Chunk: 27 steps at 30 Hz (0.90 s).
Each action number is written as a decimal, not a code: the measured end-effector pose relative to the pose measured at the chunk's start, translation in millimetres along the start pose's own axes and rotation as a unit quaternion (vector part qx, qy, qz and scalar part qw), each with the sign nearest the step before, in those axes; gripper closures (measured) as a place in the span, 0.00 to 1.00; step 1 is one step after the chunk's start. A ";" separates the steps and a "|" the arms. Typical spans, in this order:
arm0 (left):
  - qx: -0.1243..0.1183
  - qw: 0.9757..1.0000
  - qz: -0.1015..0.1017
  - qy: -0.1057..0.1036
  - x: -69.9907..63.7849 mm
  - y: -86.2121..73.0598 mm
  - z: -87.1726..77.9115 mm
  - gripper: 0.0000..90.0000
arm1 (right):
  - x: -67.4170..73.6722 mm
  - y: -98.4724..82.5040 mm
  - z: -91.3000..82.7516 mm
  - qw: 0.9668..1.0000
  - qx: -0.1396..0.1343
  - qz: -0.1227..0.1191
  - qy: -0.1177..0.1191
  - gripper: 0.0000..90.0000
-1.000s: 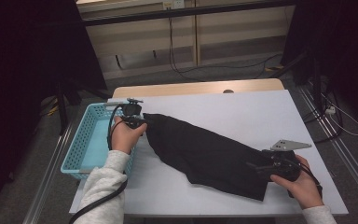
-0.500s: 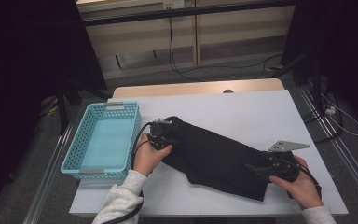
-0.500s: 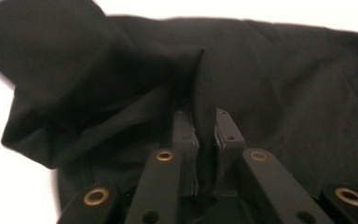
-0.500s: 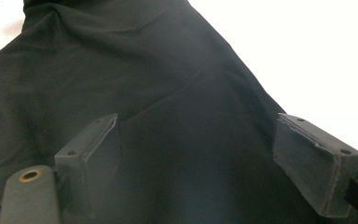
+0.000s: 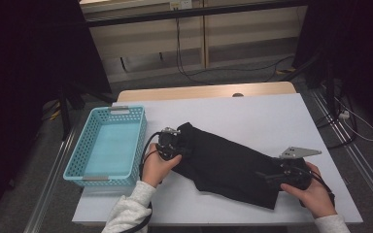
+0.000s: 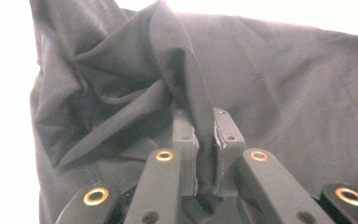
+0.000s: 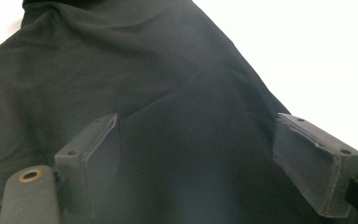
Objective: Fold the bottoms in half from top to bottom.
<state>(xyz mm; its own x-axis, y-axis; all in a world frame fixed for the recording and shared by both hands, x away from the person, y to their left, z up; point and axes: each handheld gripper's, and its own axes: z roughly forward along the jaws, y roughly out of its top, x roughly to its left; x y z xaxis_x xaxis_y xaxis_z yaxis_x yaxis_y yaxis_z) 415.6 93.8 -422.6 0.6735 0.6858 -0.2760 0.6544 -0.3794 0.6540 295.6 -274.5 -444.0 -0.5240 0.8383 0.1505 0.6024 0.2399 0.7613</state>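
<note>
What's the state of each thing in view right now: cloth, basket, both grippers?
black cloth: lying on the table, bunched at its left end, one fold pinched
blue basket: upright on the table, nothing in it
left gripper: jaws shut on a fold of the black cloth
right gripper: jaws wide open over the black cloth's other end, not pressing it
white table: bears the cloth and basket

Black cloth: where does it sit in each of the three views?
High view: black cloth lies across the white table, between both grippers.
Left gripper view: its fold is pinched in the left gripper.
Right gripper view: it lies beneath the open right gripper.
Shared landmark: the white table.
</note>
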 end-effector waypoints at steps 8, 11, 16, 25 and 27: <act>0.003 1.000 0.007 -0.021 -8.1 4.1 1.7 0.91 | 0.7 0.0 -0.8 1.000 -0.002 -0.001 -0.001 0.17; -0.002 0.999 0.008 -0.032 -11.4 5.2 2.4 0.91 | 1.1 0.2 -0.8 1.000 -0.002 -0.001 -0.001 0.17; -0.005 0.999 0.015 -0.047 -19.3 7.2 2.0 0.91 | 1.6 0.2 -0.3 1.000 -0.001 -0.002 -0.001 0.17; 0.002 0.995 0.068 -0.071 -54.2 8.0 10.0 0.87 | 4.7 1.6 0.7 1.000 -0.003 -0.007 0.000 0.17; 0.010 0.994 0.077 -0.081 -58.3 7.9 11.9 0.85 | 5.6 2.2 0.9 1.000 -0.005 -0.009 0.001 0.17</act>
<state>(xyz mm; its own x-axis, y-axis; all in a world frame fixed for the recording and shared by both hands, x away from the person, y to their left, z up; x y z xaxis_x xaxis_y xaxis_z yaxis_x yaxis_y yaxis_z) 385.6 43.4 -409.8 0.8117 0.5105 -0.2837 0.5445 -0.4860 0.6836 294.5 -268.8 -442.1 -0.5359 0.8330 0.1376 0.5868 0.2502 0.7701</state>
